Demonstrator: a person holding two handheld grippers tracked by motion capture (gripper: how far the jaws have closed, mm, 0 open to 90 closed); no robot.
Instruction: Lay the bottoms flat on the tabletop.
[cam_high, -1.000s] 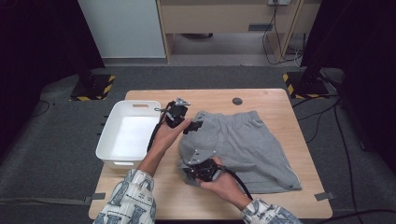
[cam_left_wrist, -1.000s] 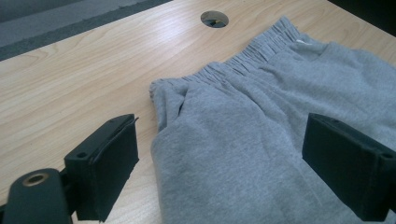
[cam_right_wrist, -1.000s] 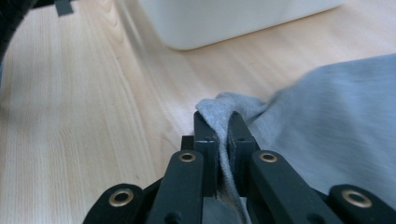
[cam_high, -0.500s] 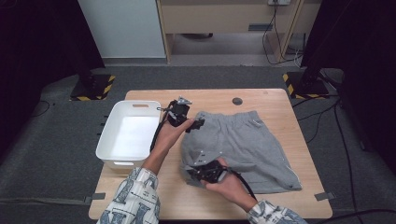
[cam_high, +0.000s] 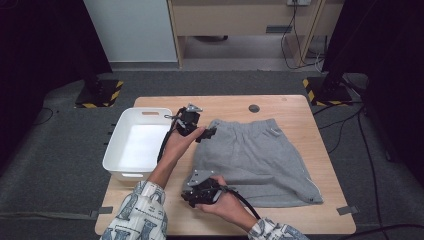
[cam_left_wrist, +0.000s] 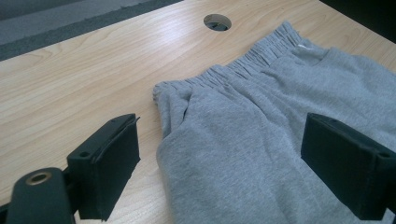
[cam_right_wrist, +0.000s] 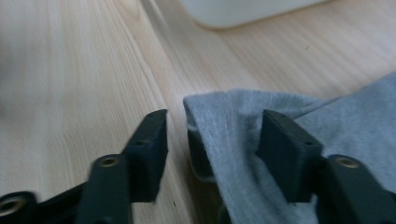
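**Around the work**

A wooden table (cam_high: 300, 107) fills the middle of the high view, with a round hole (cam_high: 254, 108) near its upper edge. A white bin (cam_high: 116, 150) sits at its left end. Grey carpet (cam_high: 60, 165) surrounds it. Striped floor markers (cam_high: 100, 97) lie at upper left and upper right. Cables (cam_high: 360, 125) trail along the right; a cabinet (cam_high: 240, 20) stands at top centre.
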